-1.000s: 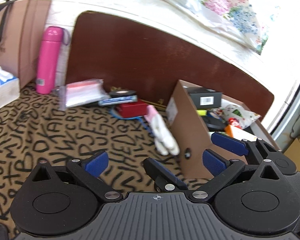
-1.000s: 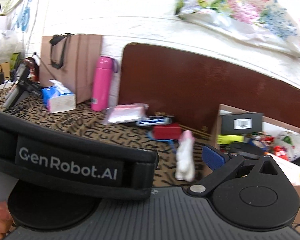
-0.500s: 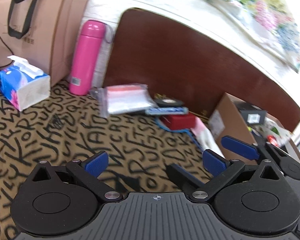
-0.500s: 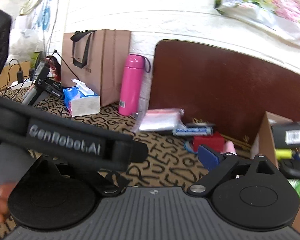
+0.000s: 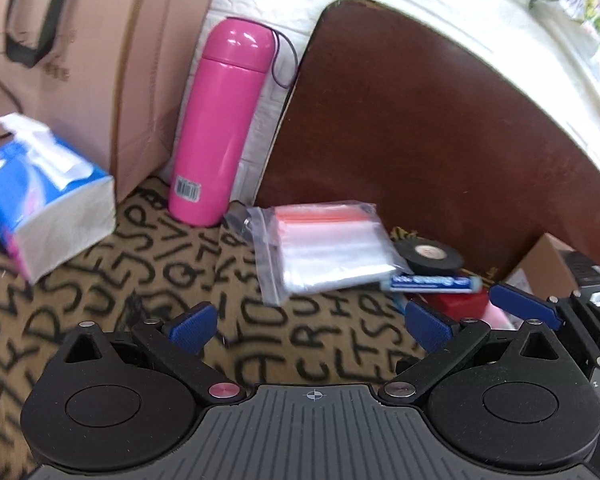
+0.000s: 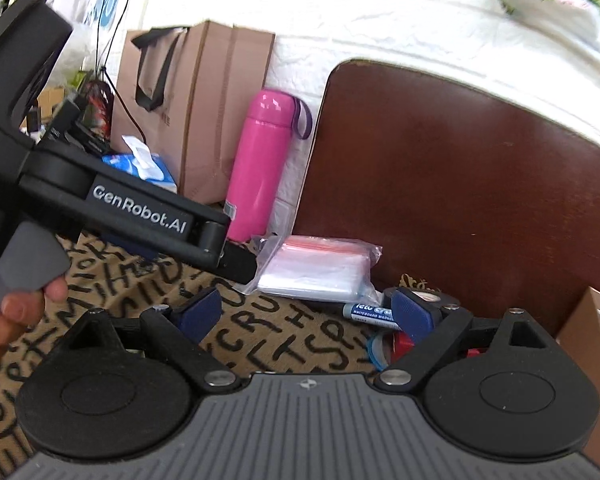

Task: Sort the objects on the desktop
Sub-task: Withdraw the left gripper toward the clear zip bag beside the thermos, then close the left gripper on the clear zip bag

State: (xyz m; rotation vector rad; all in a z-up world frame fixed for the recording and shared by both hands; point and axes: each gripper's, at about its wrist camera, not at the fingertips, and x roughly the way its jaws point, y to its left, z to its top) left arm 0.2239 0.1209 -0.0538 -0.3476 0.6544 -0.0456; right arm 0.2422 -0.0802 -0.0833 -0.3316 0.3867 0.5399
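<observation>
On the letter-print cloth lie a pack of clear zip bags [image 5: 324, 252], a black tape roll [image 5: 428, 256], a blue whiteboard marker [image 5: 432, 282] and a red box [image 5: 460, 304]. A pink bottle [image 5: 220, 120] stands against the wall. My left gripper [image 5: 310, 326] hovers open over bare cloth, short of the zip bags, with nothing between its fingers. My right gripper [image 6: 306, 312] is open too and holds nothing; its right pad sits in front of the marker [image 6: 370, 312] and tape. The left gripper's body [image 6: 140, 216] crosses the right wrist view, with a hand on its grip.
A blue tissue pack [image 5: 40, 196] and a brown paper bag [image 5: 92, 60] stand at the left. A dark brown board [image 5: 440, 152] leans on the white wall. A cardboard box [image 6: 588, 328] with sorted items is at the right edge. One of the right gripper's fingers [image 5: 520, 306] shows beside the left one.
Both grippers have swung left and closer to the wall. The cardboard box slid to the right edge; bottle, tissue pack and zip bags now fill the view. The white-pink item has left the view.
</observation>
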